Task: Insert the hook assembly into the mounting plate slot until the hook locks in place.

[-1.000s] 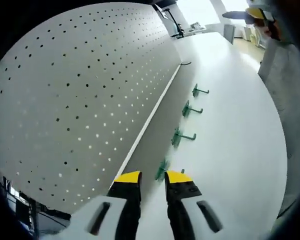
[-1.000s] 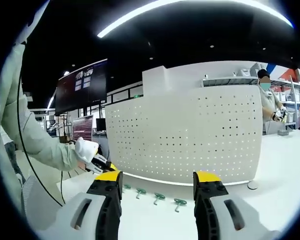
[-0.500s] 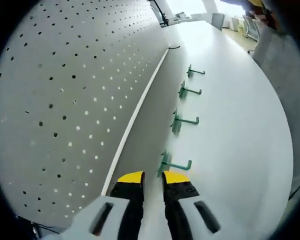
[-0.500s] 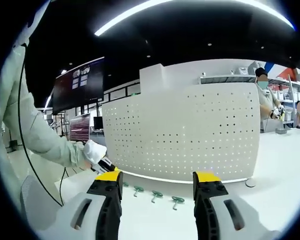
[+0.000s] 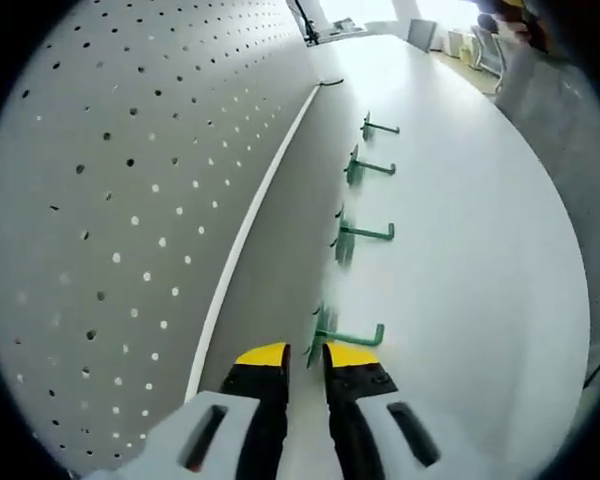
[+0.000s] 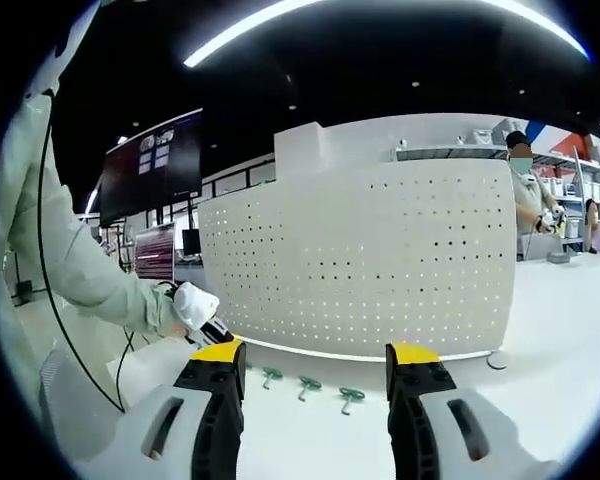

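While the left tongs (image 5: 305, 355) stand narrowed, gripping nothing, the nearest green hook (image 5: 342, 332) lies on the white tabletop (image 5: 460, 250) just ahead of their yellow tips, slightly to the right. Three more hooks (image 5: 358, 232) line up farther ahead, beside the perforated mounting plate (image 5: 130, 180) rising on the left. Seen from the right gripper view, the right tongs (image 6: 315, 357) gape wide and empty, facing the plate, with hooks lying between and beyond their jaws.
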Demonstrator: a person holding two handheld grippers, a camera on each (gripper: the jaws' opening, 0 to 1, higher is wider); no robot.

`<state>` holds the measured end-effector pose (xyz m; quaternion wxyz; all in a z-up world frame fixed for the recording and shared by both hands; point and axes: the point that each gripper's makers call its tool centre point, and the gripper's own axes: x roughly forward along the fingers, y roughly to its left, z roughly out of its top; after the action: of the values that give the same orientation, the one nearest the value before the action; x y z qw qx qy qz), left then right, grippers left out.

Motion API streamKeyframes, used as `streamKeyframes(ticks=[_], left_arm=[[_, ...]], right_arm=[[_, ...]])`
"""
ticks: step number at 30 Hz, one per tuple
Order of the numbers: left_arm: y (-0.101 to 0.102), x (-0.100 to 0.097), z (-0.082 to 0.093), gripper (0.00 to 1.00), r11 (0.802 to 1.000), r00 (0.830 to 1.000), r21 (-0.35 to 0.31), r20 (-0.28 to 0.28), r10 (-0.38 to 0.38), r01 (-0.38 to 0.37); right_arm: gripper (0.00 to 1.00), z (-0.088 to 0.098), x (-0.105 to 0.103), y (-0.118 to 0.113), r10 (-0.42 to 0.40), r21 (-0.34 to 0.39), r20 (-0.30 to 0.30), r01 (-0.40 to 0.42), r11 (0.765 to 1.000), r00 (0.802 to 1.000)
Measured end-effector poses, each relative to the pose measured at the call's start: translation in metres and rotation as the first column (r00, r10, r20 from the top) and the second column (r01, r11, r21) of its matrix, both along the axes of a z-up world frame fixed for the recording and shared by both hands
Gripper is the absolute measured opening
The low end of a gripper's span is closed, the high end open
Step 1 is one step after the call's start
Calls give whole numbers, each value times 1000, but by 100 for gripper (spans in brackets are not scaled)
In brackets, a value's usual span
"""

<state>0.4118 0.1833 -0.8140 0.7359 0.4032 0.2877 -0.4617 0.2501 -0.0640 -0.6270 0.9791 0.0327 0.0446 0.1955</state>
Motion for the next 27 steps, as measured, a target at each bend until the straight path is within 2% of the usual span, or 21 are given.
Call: streamKeyframes(ticks=[12, 27], left_arm=[[-1, -2, -5, 7, 1000, 1000, 15, -10, -21, 21], [1, -6, -3, 3, 999, 999, -6, -5, 34, -34]], right_arm=[[54, 0, 0, -2, -8, -5, -2, 8, 1000, 1000], [54, 1, 1, -2, -12, -9, 4, 12, 1000, 1000]])
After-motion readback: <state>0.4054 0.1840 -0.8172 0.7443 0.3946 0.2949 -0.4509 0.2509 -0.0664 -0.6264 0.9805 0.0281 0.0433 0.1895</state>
